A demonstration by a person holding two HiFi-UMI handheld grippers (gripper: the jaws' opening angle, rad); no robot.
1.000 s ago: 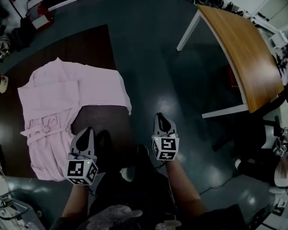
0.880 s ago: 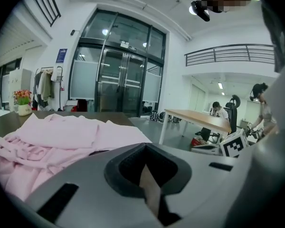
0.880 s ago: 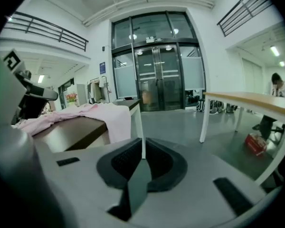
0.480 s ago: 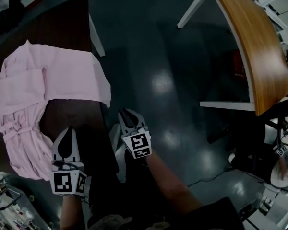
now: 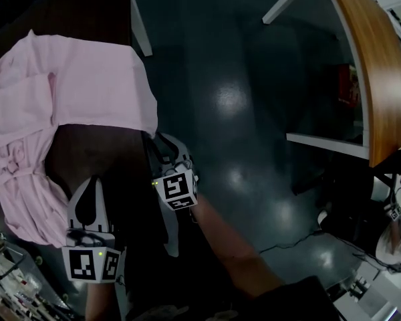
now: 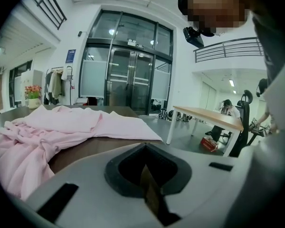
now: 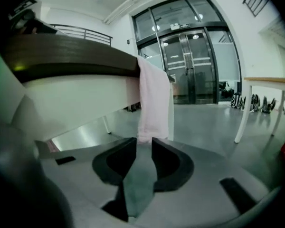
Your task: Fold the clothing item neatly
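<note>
A pink garment (image 5: 80,92) lies crumpled on the dark brown table (image 5: 100,159), one corner (image 5: 146,120) hanging over the table's right edge. My left gripper (image 5: 91,182) is shut and empty above the table's near part, beside the garment's lower end (image 6: 61,127). My right gripper (image 5: 162,140) is low, beside the table's edge, just under the hanging corner. In the right gripper view its jaws (image 7: 143,141) have just been opening. The hanging pink cloth (image 7: 154,99) ends right ahead of the tips, with nothing pressed between them.
A wooden desk (image 5: 381,79) with white legs stands at the right across the glossy dark floor (image 5: 240,112). A seated person (image 5: 394,233) is at the lower right. A white table leg (image 5: 140,29) stands behind the hanging corner. A wire rack (image 5: 7,279) is at the lower left.
Both grippers have sunk. The right one moved left to the table's edge, under the hanging corner, and its jaws opened. The left one stayed shut.
</note>
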